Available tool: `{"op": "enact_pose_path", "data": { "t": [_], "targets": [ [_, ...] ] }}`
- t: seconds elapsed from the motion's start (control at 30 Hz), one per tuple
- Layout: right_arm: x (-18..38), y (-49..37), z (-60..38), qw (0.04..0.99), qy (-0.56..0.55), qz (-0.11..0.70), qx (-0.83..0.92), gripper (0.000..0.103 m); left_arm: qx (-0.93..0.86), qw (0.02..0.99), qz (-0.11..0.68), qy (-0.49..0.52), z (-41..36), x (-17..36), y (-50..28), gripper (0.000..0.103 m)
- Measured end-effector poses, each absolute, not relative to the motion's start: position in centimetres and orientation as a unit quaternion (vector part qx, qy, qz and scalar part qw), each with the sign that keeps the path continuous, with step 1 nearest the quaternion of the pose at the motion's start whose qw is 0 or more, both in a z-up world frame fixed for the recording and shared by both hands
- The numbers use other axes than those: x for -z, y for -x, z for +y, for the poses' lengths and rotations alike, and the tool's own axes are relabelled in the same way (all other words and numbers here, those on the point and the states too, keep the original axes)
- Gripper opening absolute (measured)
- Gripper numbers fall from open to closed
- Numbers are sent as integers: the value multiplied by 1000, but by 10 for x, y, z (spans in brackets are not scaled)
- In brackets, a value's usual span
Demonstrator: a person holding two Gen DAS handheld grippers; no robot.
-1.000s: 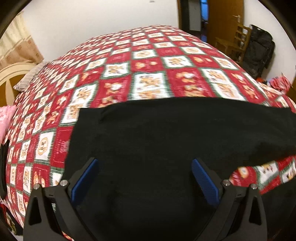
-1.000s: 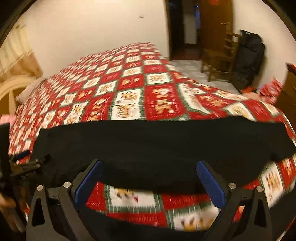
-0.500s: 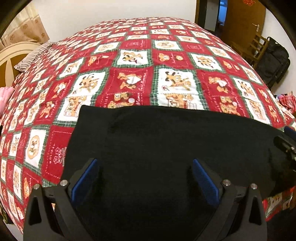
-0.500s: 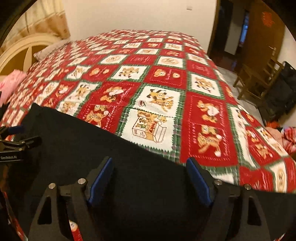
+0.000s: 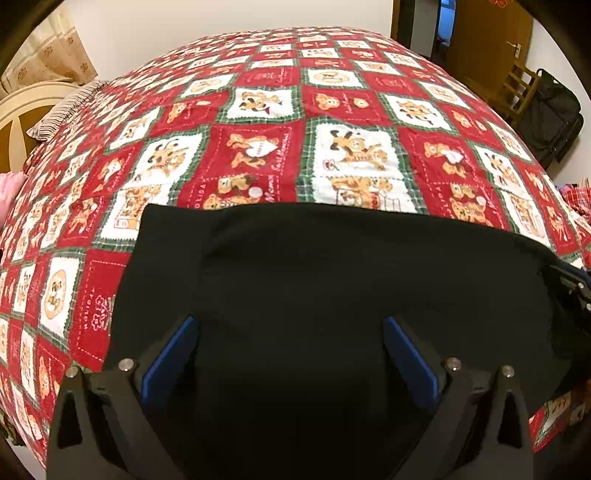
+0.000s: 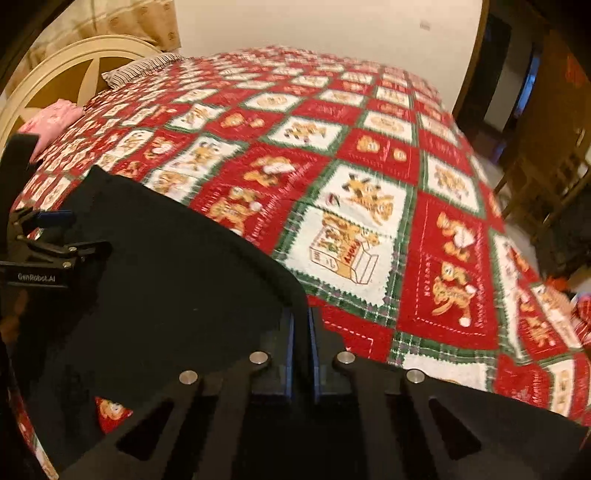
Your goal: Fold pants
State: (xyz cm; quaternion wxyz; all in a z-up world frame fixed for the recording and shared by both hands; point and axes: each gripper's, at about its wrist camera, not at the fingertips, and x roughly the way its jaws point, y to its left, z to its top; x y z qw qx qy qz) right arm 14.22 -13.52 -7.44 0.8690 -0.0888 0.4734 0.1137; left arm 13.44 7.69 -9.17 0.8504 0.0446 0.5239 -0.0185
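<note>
The black pants [image 5: 332, 280] lie flat across the near part of a red, white and green cartoon quilt [image 5: 317, 122]. My left gripper [image 5: 288, 350] is open, its blue pads spread wide just above the pants near their left end. My right gripper [image 6: 301, 332] is shut on the far edge of the pants [image 6: 177, 266], pinching a fold of black cloth between its blue pads. The right gripper also shows at the right edge of the left wrist view [image 5: 576, 288]. The left gripper shows at the left edge of the right wrist view [image 6: 48, 243].
A cream headboard [image 6: 77, 70], a striped pillow [image 6: 140, 68] and a pink cloth [image 6: 51, 118] are at the bed's left end. A wooden chair [image 5: 517, 88], a black bag [image 5: 550, 118] and a doorway [image 5: 443, 33] stand to the right of the bed.
My right gripper has closed from wide open onto the pants' edge. My left gripper stayed open and shifted slightly over the pants.
</note>
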Motion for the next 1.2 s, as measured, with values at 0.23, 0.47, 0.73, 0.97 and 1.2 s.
{"op": "enact_pose_path", "data": {
  "t": [0.23,0.47,0.73,0.97,1.2],
  "targets": [
    [39,-91,-128,895,70,422,-128,6,50,854,518,0,97,66,-123,103],
    [45,-31,-104,907,132,380,-122,6,84,851,512,78,116,37,-126,103],
    [54,-9,-90,912,188,345,-117,6,96,816,561,100,93,47,-158,103],
    [51,17,-76,911,242,306,-134,6,80,781,614,75,63,73,-180,102],
    [49,25,-77,914,244,300,-125,6,73,781,611,108,78,80,-177,64]
  ]
}}
